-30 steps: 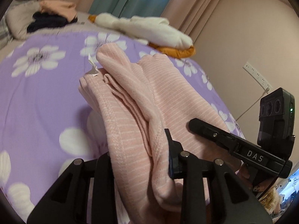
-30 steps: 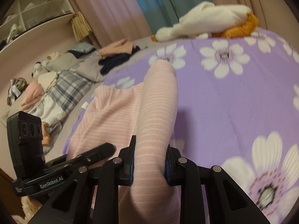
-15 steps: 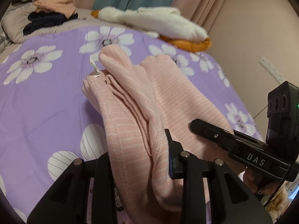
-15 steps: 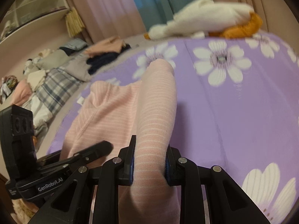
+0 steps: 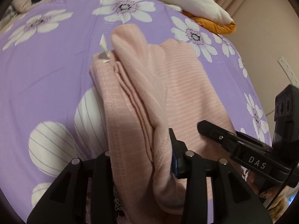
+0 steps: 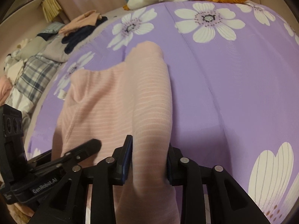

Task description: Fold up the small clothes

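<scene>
The pink striped garment (image 5: 179, 85) lies on the purple flowered bedspread (image 5: 52, 71), its long axis running from six o'clock up toward twelve in both wrist views, the far end resting flat on the cover and a white tag (image 5: 103, 51) sticking up at its far left corner. Near end is bunched into two rolls. The left gripper (image 5: 142, 158) has one roll between its fingers, and its jaws have just been opening; the right pad looks to be easing off the cloth, though whether the pads press I cannot tell. The right gripper (image 6: 148, 160) straddles the other roll at a narrow gap, its jaws also just opening, cloth still filling the space between the blue-edged pads.

Out at one o'clock in the left wrist view, a white and orange bundle (image 5: 196, 1) sits at the bedspread's far edge. At ten o'clock in the right wrist view, dark and peach clothes (image 6: 82, 28) are piled, with a plaid cloth (image 6: 35, 71) beyond at nine. Nothing lies across the garment itself.
</scene>
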Demonstrator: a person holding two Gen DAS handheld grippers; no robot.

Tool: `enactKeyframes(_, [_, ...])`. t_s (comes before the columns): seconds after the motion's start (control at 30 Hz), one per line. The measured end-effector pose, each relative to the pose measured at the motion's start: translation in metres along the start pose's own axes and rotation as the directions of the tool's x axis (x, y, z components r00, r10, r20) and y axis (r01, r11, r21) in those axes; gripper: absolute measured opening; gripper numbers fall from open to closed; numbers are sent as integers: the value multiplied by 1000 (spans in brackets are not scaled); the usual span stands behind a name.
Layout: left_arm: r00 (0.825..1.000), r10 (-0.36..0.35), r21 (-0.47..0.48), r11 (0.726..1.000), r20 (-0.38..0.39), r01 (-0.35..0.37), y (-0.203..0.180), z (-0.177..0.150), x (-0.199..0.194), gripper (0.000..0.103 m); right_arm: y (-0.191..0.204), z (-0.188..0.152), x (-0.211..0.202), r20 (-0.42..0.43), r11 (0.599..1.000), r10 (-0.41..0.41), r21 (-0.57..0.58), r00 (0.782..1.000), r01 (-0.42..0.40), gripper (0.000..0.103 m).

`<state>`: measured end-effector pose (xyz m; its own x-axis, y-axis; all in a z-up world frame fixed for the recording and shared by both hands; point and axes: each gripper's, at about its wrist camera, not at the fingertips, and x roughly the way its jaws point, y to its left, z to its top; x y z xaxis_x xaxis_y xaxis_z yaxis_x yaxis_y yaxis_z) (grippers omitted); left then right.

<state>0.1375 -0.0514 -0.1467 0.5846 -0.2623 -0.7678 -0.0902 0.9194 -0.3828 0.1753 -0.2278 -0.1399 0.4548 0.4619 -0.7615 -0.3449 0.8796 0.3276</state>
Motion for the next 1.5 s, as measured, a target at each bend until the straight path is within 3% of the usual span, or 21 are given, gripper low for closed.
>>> enactKeyframes(0.13, [1000, 10, -33, 999, -3, -10, 1, -3, -2, 46, -5, -1, 0, -6, 999, 1, 35, 1000, -1, 39])
enactKeyframes(0.2, [1000, 26, -32, 999, -7, -26, -1, -5, -6, 49, -6, -2, 0, -13, 999, -21, 43, 1000, 22, 49])
enactKeyframes(0.33, [998, 58, -47, 997, -3, -58, -3, -7, -18, 56, -4, -2, -6, -11, 998, -58, 33, 998, 58, 53])
enactKeyframes(0.43, [996, 58, -51, 997, 61, -55, -3, -10, -40, 60, -6, -2, -12, -2, 995, -94, 38, 996, 94, 60])
enactKeyframes(0.5, [992, 64, -48, 997, 112, -59, -6, -13, -58, 77, -5, -2, -19, 18, 992, -123, 29, 992, 123, 63])
enactKeyframes(0.7, [973, 66, -14, 998, 222, -65, -18, -22, -105, 97, -4, 2, -42, 81, 990, -138, 35, 987, 136, 76])
enactKeyframes(0.83, [964, 61, 26, 997, 259, -70, -28, -28, -127, 99, 6, 3, -67, 152, 989, -148, 13, 977, 148, 85])
enactKeyframes(1.0, [944, 99, 46, 992, 316, -119, -36, -35, -151, 102, 20, 0, -88, 219, 986, -159, -20, 963, 167, 86])
enactKeyframes(1.13, [942, 105, 40, 992, 320, -124, -38, -38, -158, 102, 33, -3, -99, 253, 986, -132, -66, 958, 153, 86])
enactKeyframes(1.37, [932, 177, 66, 976, 316, -208, -45, -45, -159, 102, 50, -9, -115, 308, 977, -151, -101, 939, 190, 87])
enactKeyframes(1.5, [936, 186, 69, 974, 300, -215, -48, -49, -158, 102, 53, -10, -117, 315, 978, -136, -109, 939, 178, 87])
